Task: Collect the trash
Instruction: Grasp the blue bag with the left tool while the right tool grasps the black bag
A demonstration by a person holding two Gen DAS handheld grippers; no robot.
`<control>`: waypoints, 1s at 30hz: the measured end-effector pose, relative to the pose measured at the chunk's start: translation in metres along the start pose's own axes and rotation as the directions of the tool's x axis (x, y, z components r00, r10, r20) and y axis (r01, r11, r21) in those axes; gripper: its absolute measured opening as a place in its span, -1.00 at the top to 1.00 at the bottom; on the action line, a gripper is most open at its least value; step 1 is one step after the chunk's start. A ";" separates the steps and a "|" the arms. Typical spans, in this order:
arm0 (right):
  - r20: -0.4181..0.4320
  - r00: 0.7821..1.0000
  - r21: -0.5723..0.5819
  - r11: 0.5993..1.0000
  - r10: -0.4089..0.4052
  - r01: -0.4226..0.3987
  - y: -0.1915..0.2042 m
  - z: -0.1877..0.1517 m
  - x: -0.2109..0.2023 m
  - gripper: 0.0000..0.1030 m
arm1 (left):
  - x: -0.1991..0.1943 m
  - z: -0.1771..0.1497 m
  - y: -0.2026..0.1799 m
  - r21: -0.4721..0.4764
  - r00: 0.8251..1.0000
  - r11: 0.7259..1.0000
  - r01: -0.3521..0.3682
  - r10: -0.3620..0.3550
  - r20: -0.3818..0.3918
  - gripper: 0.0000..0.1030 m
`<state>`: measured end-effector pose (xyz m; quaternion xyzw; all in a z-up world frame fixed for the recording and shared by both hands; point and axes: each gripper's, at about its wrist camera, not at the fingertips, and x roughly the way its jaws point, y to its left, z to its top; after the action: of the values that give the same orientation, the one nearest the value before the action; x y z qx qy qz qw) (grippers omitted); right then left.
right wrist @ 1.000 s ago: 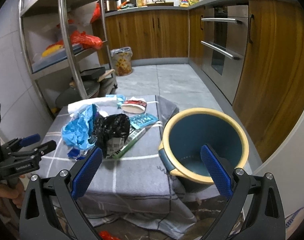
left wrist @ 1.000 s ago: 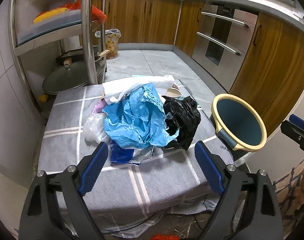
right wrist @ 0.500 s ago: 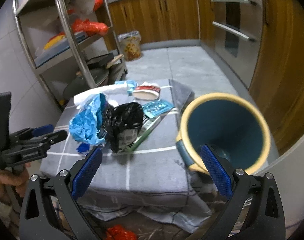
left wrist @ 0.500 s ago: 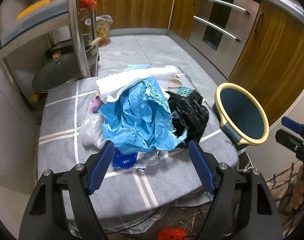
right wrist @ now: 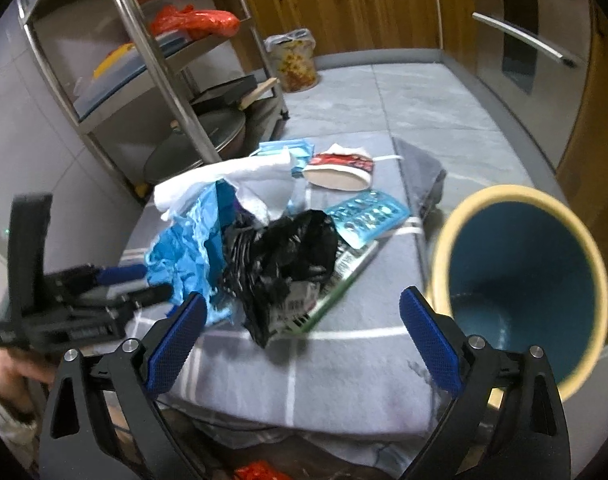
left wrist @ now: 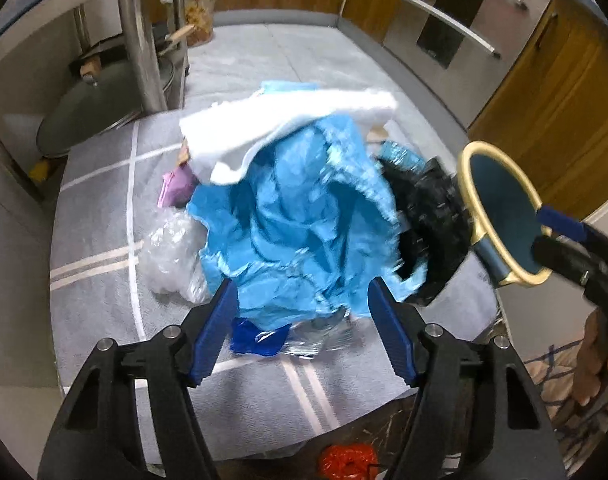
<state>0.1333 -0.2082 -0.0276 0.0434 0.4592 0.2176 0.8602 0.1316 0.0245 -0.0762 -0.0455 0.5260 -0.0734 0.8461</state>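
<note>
The blue plastic sheet [left wrist: 299, 232] covers most of the black bag [left wrist: 432, 232] and the wrappers under it; its right edge is smeared by motion. The bin [right wrist: 520, 280] rim is blurred, its base hidden behind the right tool [right wrist: 304, 320]. A red scrap [left wrist: 346, 460] is partly hidden

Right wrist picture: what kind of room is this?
Most likely a home kitchen: wooden cabinets line the back wall, a built-in oven has long bar handles, and a metal rack holds a pot lid.
</note>
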 end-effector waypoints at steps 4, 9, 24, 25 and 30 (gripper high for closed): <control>-0.039 0.998 0.012 0.999 0.047 -0.047 0.001 0.005 0.022 -0.58 | 0.011 -0.002 0.009 -0.023 1.000 1.000 0.000 0.000 -0.027 -0.01; -0.101 0.991 0.034 0.996 0.089 -0.086 -0.001 -0.002 0.043 -0.09 | 0.014 -0.008 0.008 -0.004 0.998 0.999 0.052 -0.052 -0.044 0.68; 0.012 0.986 0.038 0.985 0.167 -0.168 0.002 0.001 0.006 0.98 | -0.020 -0.012 0.003 0.048 0.995 0.996 0.075 -0.078 0.065 1.00; 0.018 0.986 0.041 0.985 0.167 -0.167 0.001 0.001 0.004 0.98 | -0.018 -0.011 0.005 0.040 0.997 0.998 0.053 -0.056 0.060 0.96; 0.014 0.992 0.035 0.992 0.125 -0.125 -0.001 0.003 0.003 0.91 | -0.015 -0.009 0.019 -0.040 0.996 0.998 0.049 -0.046 0.079 -0.55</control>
<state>0.1376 -0.2076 -0.0291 0.0888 0.4545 0.2625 0.8465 0.1184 0.0454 -0.0694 -0.0786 0.4929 -0.0807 0.8628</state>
